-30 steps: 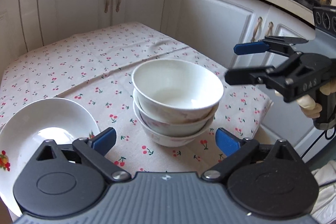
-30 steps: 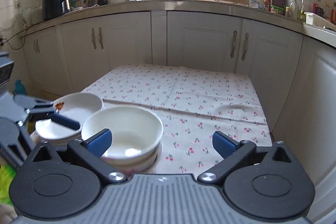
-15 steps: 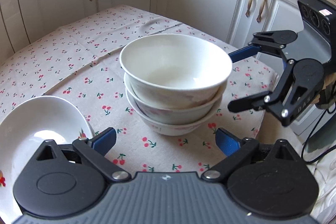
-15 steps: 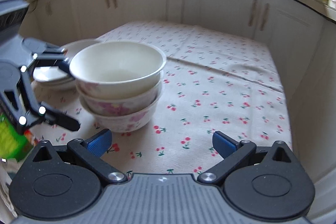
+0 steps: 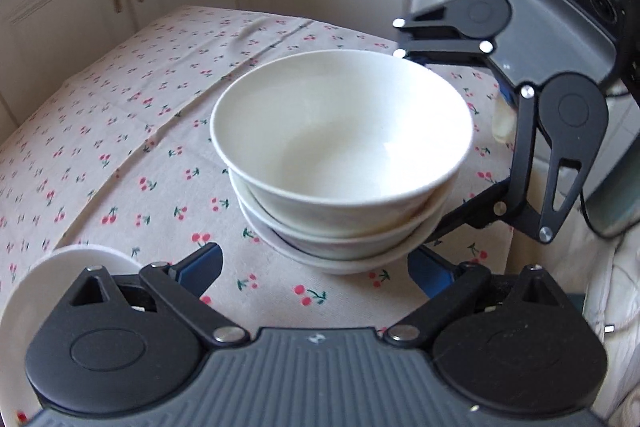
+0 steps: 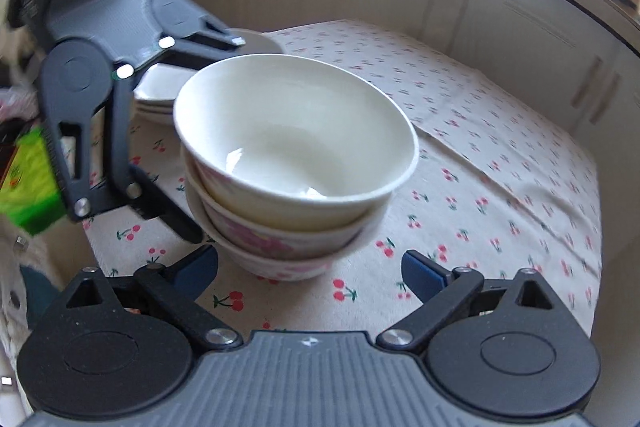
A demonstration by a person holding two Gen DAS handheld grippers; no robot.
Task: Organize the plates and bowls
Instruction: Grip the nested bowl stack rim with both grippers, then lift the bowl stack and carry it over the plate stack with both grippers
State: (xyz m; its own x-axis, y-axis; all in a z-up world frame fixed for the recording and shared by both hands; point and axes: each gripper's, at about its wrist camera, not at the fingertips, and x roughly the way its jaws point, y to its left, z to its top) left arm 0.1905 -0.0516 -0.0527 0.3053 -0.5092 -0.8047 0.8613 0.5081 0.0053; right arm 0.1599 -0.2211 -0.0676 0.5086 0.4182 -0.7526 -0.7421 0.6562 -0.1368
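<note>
Stack of 3 bowls [image 6: 294, 171] on cherry-print cloth [image 6: 500, 163], plates [image 6: 160, 95] beside. Left gripper [image 5: 316, 273] fingers apart; right gripper [image 6: 310, 269] wide, closing, straddling stack w/o contact. No legible writing.

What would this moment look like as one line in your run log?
stack of three bowls on cherry tablecloth | left gripper open, facing stack | right gripper closing, not touching | plates beside
</note>
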